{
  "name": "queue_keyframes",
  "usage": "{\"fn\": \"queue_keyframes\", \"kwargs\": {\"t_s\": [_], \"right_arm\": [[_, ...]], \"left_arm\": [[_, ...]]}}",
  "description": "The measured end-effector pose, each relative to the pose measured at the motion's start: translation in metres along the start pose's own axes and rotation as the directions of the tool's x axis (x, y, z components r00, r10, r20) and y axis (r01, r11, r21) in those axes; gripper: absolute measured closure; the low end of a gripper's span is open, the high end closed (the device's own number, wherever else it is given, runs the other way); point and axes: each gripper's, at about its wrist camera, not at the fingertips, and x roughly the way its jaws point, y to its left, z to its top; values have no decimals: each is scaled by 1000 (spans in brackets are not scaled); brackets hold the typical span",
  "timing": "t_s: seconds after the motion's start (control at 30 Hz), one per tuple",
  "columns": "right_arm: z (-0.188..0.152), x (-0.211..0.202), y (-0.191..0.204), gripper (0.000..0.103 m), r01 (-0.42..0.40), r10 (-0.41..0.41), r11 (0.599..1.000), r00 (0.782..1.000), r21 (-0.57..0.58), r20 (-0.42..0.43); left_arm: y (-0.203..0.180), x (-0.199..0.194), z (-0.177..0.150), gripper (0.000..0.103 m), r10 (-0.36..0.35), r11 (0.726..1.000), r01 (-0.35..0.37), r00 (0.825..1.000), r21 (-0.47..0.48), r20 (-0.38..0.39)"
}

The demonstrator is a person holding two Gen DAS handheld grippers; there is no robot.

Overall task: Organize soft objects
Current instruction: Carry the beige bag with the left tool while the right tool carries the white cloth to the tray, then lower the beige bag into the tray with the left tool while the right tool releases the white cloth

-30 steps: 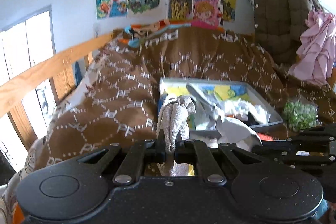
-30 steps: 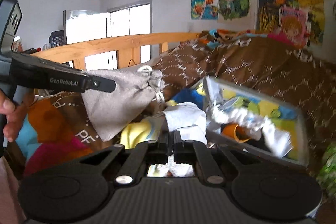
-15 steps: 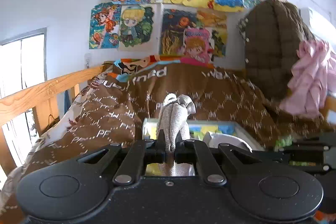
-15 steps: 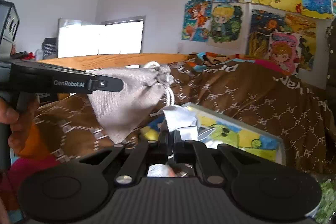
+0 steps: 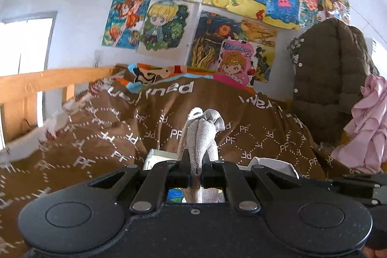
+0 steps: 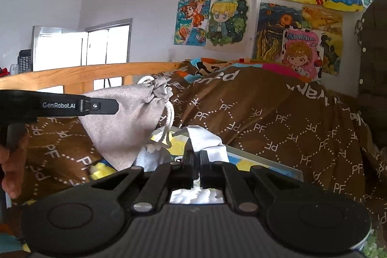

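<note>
1. The left tongs (image 5: pixel 196 167) are pressed together on a grey woven drawstring pouch (image 5: pixel 202 144), which is pinched partway down its body so that the gathered neck and white cord stand up above the fingertips.
2. In the right wrist view the same pouch (image 6: pixel 125 122) is seen hanging from the black finger of the left tongs (image 6: pixel 96 106), clear of the bed and just beside the near corner of a shallow grey tray with a colourful cartoon lining (image 6: pixel 266 162).
3. The right tongs (image 6: pixel 196 161) are pressed together on a white crumpled cloth (image 6: pixel 205 139), whose folds rise above the fingertips and spill below them.
4. Since a second ago, both pairs of tongs have been carried level across the bed, with the grips unchanged. The tray, then seen almost whole with its contents, is now largely hidden behind the tongs, and only a sliver of its rim (image 5: pixel 159 154) is left in the left wrist view.
5. The brown quilt printed with white "PF" diamonds (image 5: pixel 101 137) now fills most of both views.
6. It is judged that both soft things have been lifted clear and are in transit; neither has yet been set down, so the sorting step is still open.
7. Where they are bound cannot be told from these views.
</note>
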Motion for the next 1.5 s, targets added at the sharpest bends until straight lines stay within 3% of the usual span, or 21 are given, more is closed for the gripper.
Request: {"fn": "queue_keyframes", "kwargs": {"t_s": [0.3,0.6,0.87,0.97,1.2,1.33,1.5], "right_arm": [[-11,27,3,98,-27,27,1000,999,-9,-40],[-20,41,11,98,-4,2,1000,994,-21,-108],[-22,43,4,96,20,-18,1000,992,15,-128],[-22,42,2,93,20,-16,999,992,26,-127],[-22,42,1,74,27,-23,999,992,33,-125],[-23,43,-1,70,36,-30,999,991,41,-131],[-23,43,-2,63,41,-33,998,990,48,-139]], "left_arm": [[17,34,-21,96,56,998,-58,995,-15,-80],[27,46,-34,95,135,991,-137,973,7,-188],[20,48,-39,90,134,991,-127,963,44,-232],[17,49,-41,88,129,991,-119,962,55,-242],[14,50,-43,82,127,991,-115,958,62,-255],[12,50,-42,80,130,991,-119,956,61,-261],[8,48,-42,69,138,990,-125,955,65,-264]]}}
